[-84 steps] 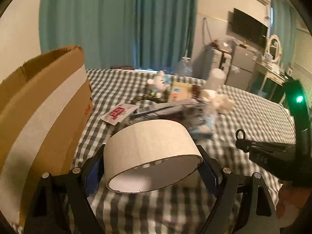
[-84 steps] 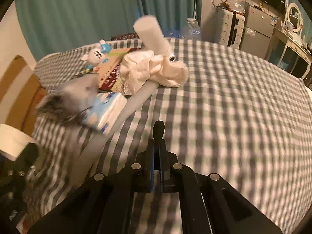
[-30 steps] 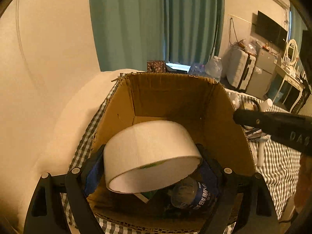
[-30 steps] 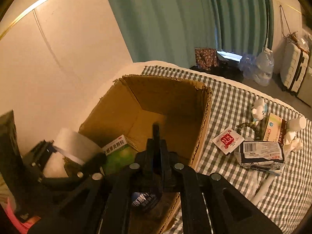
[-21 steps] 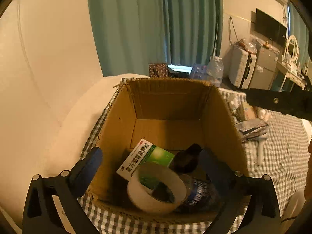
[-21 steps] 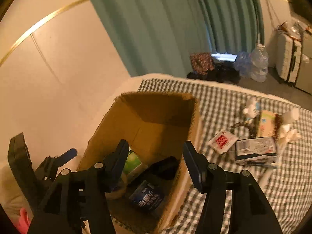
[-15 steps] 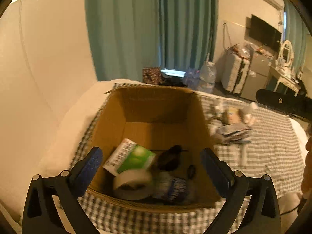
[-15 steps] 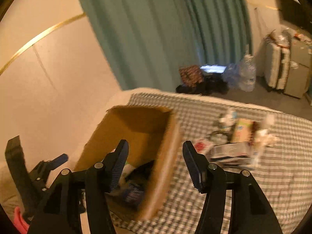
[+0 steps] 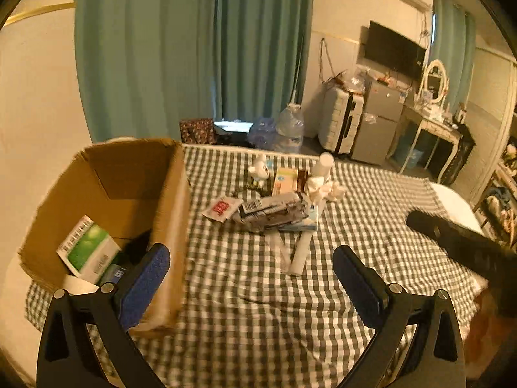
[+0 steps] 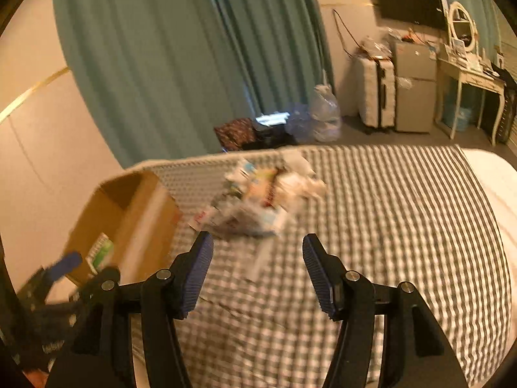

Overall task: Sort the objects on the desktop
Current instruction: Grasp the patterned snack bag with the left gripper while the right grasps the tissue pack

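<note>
An open cardboard box (image 9: pixel 168 207) stands at the left of the checked cloth (image 9: pixel 245 304). It holds a green-and-white carton (image 9: pixel 87 252) and the white tape roll (image 9: pixel 79 286), mostly hidden. A pile of loose objects (image 9: pixel 274 210) lies mid-table: a red sachet (image 9: pixel 221 207), a grey packet, a small white toy (image 9: pixel 260 169), white tubes (image 9: pixel 299 252). My left gripper (image 9: pixel 250 274) is open and empty, above the cloth beside the box. My right gripper (image 10: pixel 258 265) is open and empty, above the blurred pile (image 10: pixel 255 200); the box (image 10: pixel 129 223) shows at its left.
Teal curtains (image 9: pixel 194 51), a suitcase (image 9: pixel 339 123), a water jug (image 9: pixel 290 126) and a dresser (image 9: pixel 433 129) stand beyond the table's far edge. The right gripper's dark body (image 9: pixel 465 245) shows at the right in the left wrist view.
My left gripper opened and dropped the tape roll into the box. My right gripper opened too. Both have since lifted and swung right, from over the box toward the pile.
</note>
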Tool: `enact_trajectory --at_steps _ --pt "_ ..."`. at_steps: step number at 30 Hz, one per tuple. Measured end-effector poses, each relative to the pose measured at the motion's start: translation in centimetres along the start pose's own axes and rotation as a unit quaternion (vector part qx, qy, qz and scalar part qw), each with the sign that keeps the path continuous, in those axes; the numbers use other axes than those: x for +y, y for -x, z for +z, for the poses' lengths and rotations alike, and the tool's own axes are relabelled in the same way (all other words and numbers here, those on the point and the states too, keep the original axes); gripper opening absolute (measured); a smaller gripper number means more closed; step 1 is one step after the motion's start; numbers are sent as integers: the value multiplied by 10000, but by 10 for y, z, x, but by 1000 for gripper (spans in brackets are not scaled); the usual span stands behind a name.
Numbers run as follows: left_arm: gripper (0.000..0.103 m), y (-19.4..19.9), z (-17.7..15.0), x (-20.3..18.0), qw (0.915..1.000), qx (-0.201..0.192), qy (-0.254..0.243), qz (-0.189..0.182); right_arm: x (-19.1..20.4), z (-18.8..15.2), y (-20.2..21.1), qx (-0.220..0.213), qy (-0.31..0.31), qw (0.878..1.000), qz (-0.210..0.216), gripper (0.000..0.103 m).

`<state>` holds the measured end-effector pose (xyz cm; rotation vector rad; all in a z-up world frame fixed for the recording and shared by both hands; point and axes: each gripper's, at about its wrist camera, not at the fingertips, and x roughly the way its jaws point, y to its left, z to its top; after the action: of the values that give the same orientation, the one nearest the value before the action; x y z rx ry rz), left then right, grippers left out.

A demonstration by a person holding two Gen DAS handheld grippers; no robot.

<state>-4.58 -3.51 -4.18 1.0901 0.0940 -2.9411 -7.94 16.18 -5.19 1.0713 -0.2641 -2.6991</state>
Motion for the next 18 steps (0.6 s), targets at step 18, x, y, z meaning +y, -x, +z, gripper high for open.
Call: enact_trajectory --at_steps 18 --pt "103 -199 2 -45 9917 117 -1003 796 -69 -1 -134 733 -220 9969 206 58"
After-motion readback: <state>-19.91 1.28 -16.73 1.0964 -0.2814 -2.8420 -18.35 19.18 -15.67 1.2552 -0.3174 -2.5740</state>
